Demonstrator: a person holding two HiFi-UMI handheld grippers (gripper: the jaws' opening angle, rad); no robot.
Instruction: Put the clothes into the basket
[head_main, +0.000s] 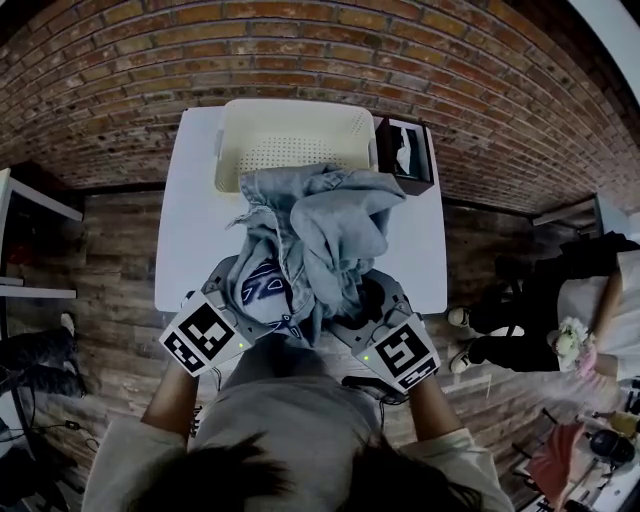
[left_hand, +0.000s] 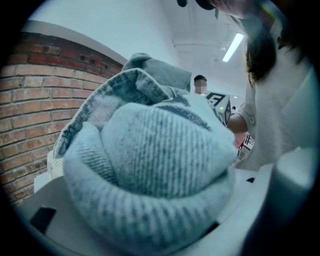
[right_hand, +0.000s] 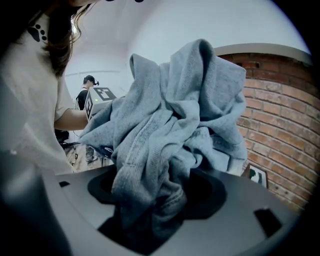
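The left gripper (head_main: 232, 295) and right gripper (head_main: 378, 300), each clamped on the grey sweatshirt (head_main: 320, 230), hold it bunched above the table (head_main: 190, 220), short of the basket (head_main: 235, 140), presumably to clear its rim.

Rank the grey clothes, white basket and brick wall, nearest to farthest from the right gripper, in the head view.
1. The grey clothes, gripped in the right gripper.
2. The white basket, ahead, beyond the clothes.
3. The brick wall, behind the basket.
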